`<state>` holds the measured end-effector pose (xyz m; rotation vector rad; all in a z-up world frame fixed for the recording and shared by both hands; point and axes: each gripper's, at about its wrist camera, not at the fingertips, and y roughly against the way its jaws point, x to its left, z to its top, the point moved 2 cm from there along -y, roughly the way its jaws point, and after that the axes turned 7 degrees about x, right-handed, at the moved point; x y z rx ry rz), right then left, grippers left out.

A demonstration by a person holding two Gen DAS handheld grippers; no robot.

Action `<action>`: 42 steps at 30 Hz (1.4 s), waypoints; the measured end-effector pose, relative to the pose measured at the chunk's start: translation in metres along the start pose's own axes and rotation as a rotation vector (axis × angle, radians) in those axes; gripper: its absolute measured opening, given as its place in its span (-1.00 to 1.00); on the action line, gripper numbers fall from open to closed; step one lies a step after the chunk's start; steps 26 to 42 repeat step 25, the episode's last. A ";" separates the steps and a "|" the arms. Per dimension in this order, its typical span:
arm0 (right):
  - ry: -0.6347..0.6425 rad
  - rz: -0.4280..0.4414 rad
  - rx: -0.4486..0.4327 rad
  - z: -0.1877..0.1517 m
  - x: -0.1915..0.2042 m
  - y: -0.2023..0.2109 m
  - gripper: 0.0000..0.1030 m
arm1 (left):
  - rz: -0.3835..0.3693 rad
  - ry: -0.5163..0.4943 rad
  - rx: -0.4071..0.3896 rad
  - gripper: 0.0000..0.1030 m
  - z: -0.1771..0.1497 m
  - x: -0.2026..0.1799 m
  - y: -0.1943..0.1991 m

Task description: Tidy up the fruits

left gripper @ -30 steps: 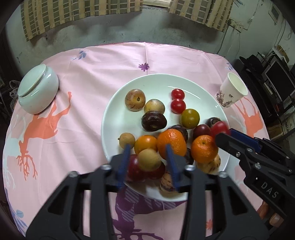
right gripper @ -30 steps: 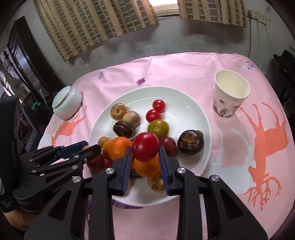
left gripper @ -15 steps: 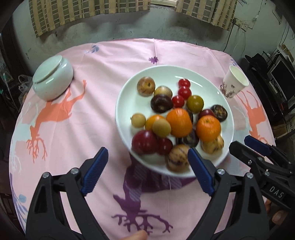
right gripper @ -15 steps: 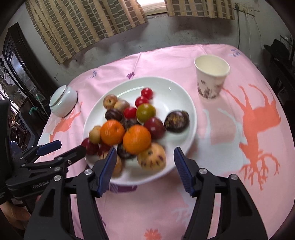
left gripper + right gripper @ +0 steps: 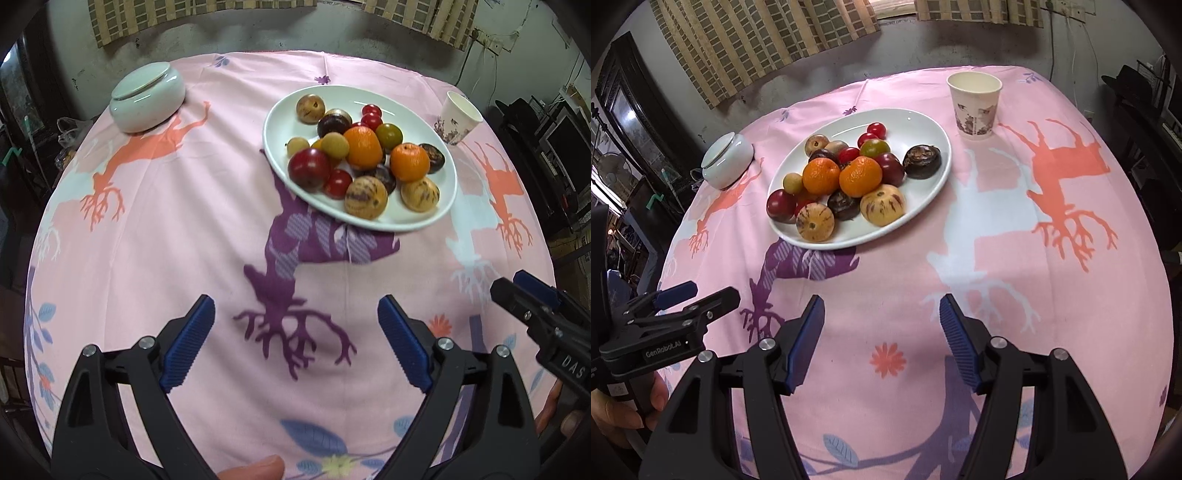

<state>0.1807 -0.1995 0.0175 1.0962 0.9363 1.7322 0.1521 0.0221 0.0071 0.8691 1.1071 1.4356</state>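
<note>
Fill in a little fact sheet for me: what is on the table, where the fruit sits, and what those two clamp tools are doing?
Surface: table under pink deer-print cloth
Fruit: all piled on the white plate; two oranges in the middle
Other items: paper cup, empty inside; lidded white jar
Left gripper: jaws open, nothing between them, over bare cloth
Right gripper: jaws open, nothing between them, short of the plate

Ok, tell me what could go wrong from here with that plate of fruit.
1. The fruit is heaped: the two oranges sit on other pieces, so lifting one fruit may send its neighbours rolling.
2. The white plate is shallow, so a rolling cherry tomato could escape onto the tablecloth.
3. The empty paper cup could tip if bumped.
</note>
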 end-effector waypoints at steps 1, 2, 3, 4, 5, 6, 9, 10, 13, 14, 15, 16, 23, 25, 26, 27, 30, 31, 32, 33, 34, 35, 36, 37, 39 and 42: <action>0.003 -0.002 0.000 -0.003 0.001 0.002 0.28 | 0.001 0.001 0.000 0.81 -0.004 0.001 0.003; 0.007 -0.003 0.000 -0.007 0.002 0.004 0.28 | 0.000 0.001 -0.001 0.81 -0.008 0.001 0.006; 0.010 -0.003 0.002 -0.009 0.003 0.005 0.29 | -0.002 0.002 -0.003 0.86 -0.012 0.001 0.009; 0.014 -0.002 0.003 -0.011 0.005 0.007 0.29 | -0.002 0.003 -0.007 0.89 -0.015 0.001 0.012; 0.018 -0.001 0.003 -0.015 0.006 0.009 0.29 | -0.003 0.003 -0.013 0.90 -0.017 0.001 0.015; 0.023 -0.002 0.004 -0.017 0.008 0.010 0.29 | -0.004 0.000 -0.017 0.93 -0.019 0.000 0.018; 0.035 0.000 0.005 -0.024 0.012 0.014 0.29 | 0.005 -0.014 -0.025 0.96 -0.024 -0.004 0.025; 0.038 -0.001 0.004 -0.025 0.013 0.016 0.29 | 0.002 -0.017 -0.030 0.96 -0.025 -0.005 0.027; 0.039 -0.003 0.000 -0.029 0.014 0.019 0.29 | -0.005 -0.022 -0.041 0.96 -0.029 -0.007 0.033; 0.037 -0.005 -0.001 -0.031 0.014 0.020 0.29 | -0.009 -0.026 -0.043 0.96 -0.030 -0.008 0.035; 0.036 -0.008 0.001 -0.034 0.014 0.020 0.29 | -0.010 -0.029 -0.043 0.96 -0.032 -0.009 0.035; 0.037 -0.011 0.006 -0.036 0.014 0.019 0.29 | -0.008 -0.031 -0.042 0.96 -0.033 -0.009 0.035; 0.026 -0.026 0.012 -0.057 0.012 0.013 0.82 | 0.005 -0.024 -0.013 0.96 -0.053 -0.007 0.022; 0.027 -0.042 0.010 -0.063 0.010 0.007 0.97 | 0.009 -0.021 -0.011 0.96 -0.059 -0.005 0.015; 0.027 -0.042 0.010 -0.063 0.010 0.007 0.97 | 0.009 -0.021 -0.011 0.96 -0.059 -0.005 0.015; 0.027 -0.042 0.010 -0.063 0.010 0.007 0.97 | 0.009 -0.021 -0.011 0.96 -0.059 -0.005 0.015; 0.027 -0.042 0.010 -0.063 0.010 0.007 0.97 | 0.009 -0.021 -0.011 0.96 -0.059 -0.005 0.015; 0.027 -0.042 0.010 -0.063 0.010 0.007 0.97 | 0.009 -0.021 -0.011 0.96 -0.059 -0.005 0.015; 0.027 -0.042 0.010 -0.063 0.010 0.007 0.97 | 0.009 -0.021 -0.011 0.96 -0.059 -0.005 0.015; 0.027 -0.042 0.010 -0.063 0.010 0.007 0.97 | 0.009 -0.021 -0.011 0.96 -0.059 -0.005 0.015; 0.027 -0.042 0.010 -0.063 0.010 0.007 0.97 | 0.009 -0.021 -0.011 0.96 -0.059 -0.005 0.015; 0.027 -0.042 0.010 -0.063 0.010 0.007 0.97 | 0.009 -0.021 -0.011 0.96 -0.059 -0.005 0.015; 0.027 -0.042 0.010 -0.063 0.010 0.007 0.97 | 0.009 -0.021 -0.011 0.96 -0.059 -0.005 0.015; 0.027 -0.042 0.010 -0.063 0.010 0.007 0.97 | 0.009 -0.021 -0.011 0.96 -0.059 -0.005 0.015; 0.027 -0.042 0.010 -0.063 0.010 0.007 0.97 | 0.009 -0.021 -0.011 0.96 -0.059 -0.005 0.015; 0.027 -0.042 0.010 -0.063 0.010 0.007 0.97 | 0.009 -0.021 -0.011 0.96 -0.059 -0.005 0.015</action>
